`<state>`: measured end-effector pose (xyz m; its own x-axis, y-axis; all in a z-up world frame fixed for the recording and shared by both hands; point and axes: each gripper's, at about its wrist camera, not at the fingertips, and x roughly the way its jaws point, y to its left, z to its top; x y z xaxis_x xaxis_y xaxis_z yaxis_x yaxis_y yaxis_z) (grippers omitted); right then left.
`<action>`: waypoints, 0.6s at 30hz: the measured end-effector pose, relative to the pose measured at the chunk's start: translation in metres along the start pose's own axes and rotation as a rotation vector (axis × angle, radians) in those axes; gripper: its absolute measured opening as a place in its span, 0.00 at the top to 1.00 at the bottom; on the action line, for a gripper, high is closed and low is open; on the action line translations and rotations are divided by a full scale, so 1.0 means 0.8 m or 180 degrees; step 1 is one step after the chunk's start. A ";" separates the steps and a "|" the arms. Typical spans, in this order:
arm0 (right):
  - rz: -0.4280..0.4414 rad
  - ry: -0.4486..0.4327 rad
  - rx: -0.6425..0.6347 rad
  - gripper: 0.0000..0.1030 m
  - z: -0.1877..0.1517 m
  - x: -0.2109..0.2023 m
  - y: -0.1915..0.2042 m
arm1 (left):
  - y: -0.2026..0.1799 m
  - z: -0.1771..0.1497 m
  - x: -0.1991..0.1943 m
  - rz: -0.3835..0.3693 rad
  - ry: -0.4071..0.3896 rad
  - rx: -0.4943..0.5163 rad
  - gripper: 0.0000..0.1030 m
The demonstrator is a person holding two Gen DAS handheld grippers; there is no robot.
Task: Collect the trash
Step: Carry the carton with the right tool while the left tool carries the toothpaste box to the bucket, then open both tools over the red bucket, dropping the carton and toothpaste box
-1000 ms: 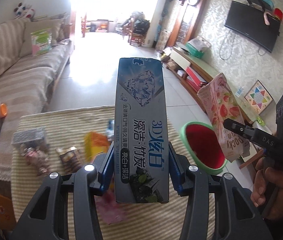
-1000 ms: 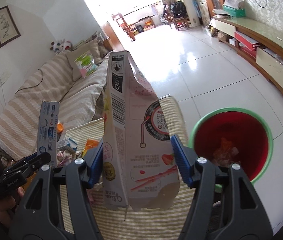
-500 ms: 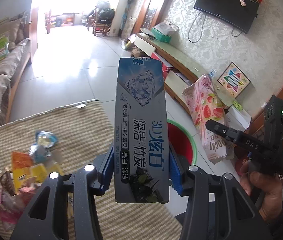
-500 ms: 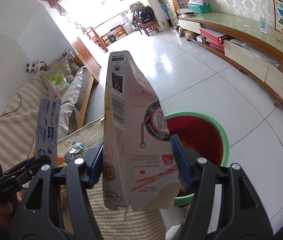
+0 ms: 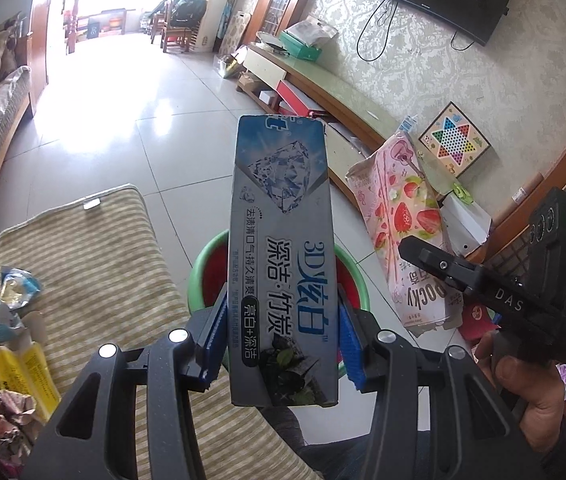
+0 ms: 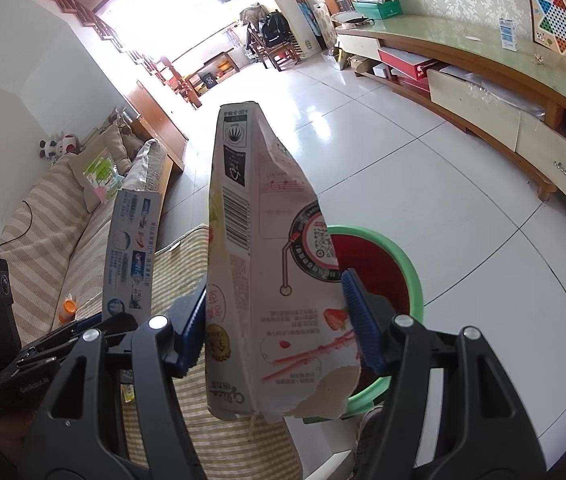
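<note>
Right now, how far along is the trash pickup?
Partly done. Some wrappers already lie in the red bin with the green rim. In hand: the left tool grips a toothpaste box and the right tool grips a torn pink snack box, both over or near the bin, not yet dropped. Left: release both, then gather the wrappers lying on the striped mat.

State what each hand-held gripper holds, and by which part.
Left hand-held gripper: toothpaste box, clamped near its lower end. Right hand-held gripper: pink snack box, clamped across its lower half.
</note>
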<state>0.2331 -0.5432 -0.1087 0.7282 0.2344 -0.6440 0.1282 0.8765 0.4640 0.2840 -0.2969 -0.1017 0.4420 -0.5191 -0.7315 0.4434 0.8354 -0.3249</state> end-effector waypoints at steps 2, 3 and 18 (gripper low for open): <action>-0.0006 0.0003 0.0011 0.41 0.001 0.001 -0.003 | -0.003 0.000 0.008 -0.0021 0.0019 -0.0004 0.56; -0.0010 0.0007 0.0014 0.41 0.001 0.002 -0.005 | -0.004 0.001 0.011 -0.0029 0.0027 -0.0004 0.56; -0.0001 0.0039 0.0062 0.41 -0.004 0.015 -0.008 | 0.006 0.009 0.021 -0.0059 -0.0045 -0.0160 0.19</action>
<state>0.2389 -0.5444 -0.1210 0.7199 0.2394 -0.6515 0.1415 0.8683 0.4754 0.2994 -0.3034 -0.1111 0.4452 -0.5367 -0.7168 0.4120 0.8335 -0.3681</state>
